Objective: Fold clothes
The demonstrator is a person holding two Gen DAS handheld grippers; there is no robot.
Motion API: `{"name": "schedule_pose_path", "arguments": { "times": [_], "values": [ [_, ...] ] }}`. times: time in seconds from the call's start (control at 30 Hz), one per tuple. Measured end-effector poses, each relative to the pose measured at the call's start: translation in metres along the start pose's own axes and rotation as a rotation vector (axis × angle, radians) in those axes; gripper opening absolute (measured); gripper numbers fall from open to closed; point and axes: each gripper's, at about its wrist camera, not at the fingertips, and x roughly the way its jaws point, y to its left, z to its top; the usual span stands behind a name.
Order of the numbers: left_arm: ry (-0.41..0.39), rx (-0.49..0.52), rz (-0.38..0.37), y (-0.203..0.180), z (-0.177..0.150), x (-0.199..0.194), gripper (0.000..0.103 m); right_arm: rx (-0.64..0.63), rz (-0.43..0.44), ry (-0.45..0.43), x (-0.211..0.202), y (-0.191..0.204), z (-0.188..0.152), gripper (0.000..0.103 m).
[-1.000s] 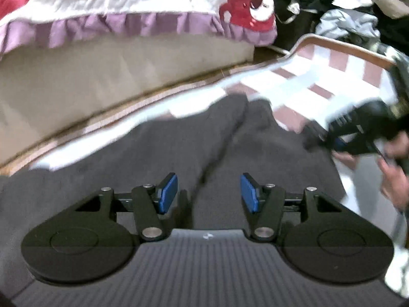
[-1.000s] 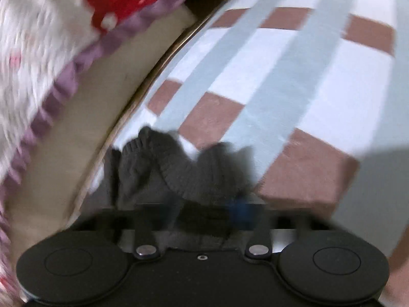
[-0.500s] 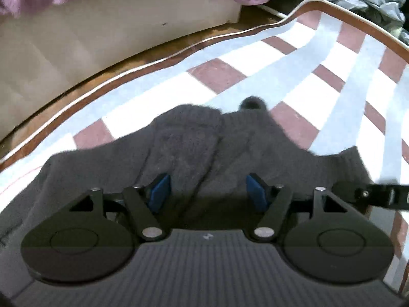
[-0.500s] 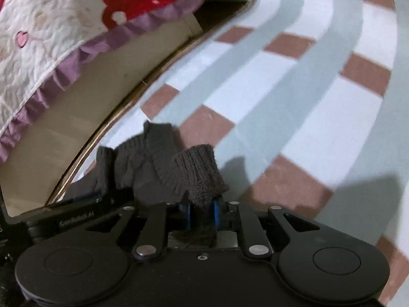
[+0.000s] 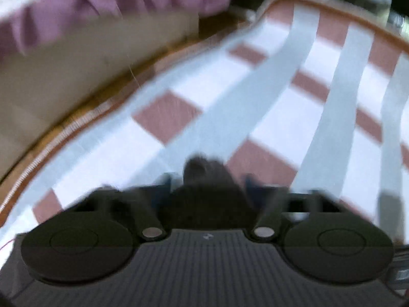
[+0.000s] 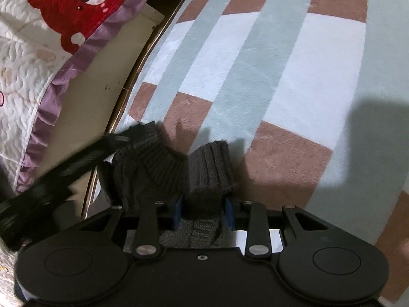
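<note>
Surface: checked rug [image 6: 294, 81] under my grippers.
Right gripper [image 6: 203, 211]: I'm clamping the dark knit garment [image 6: 209, 171].
Left gripper [image 5: 205, 186]: blurred, fingers apart around dark knit; grip unclear.

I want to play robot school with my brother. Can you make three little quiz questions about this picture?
1. True or false: the right gripper is pinching the dark grey knitted sweater.
2. What animal is on the quilt at the left? A) red bear B) green frog C) yellow duck
3. Fill in: the checked rug has pale blue stripes, white squares and ______ squares.

Key
1. True: ribbed knit is bunched between its blue pads.
2. A: a red bear beside the purple frill.
3. Reddish brown.
</note>
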Motion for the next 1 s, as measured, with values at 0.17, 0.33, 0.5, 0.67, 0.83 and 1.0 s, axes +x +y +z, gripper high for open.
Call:
{"name": "schedule_pose_path", "arguments": {
  "times": [0.17,0.33,0.5,0.67,0.83,1.0],
  "values": [
    [-0.257,-0.004,-0.081,0.008,0.005,-0.033,0.007,-0.097,0.016,-0.052,-0.011,0.013,-0.004,0.021],
    [-0.169,0.023,-0.026,0.015,0.003,-0.017,0.013,-0.241,-0.024,-0.123,-0.016,0.034,-0.01,0.019],
    [-0.297,-0.062,-0.097,0.034,-0.024,-0.071,0.041,-0.147,0.022,-0.058,-0.01,0.021,-0.006,0.03],
    [-0.256,-0.138,0.046,0.063,-0.064,-0.131,0.043,-0.104,0.028,-0.011,0.0,0.016,-0.012,0.054],
    [-0.104,-0.307,0.227,0.107,-0.134,-0.157,0.046,-0.215,0.045,-0.041,0.005,0.03,-0.023,0.017],
    [0.013,-0.494,0.275,0.144,-0.209,-0.172,0.047,-0.38,0.188,-0.15,-0.013,0.066,-0.035,0.013]
  ]
}}
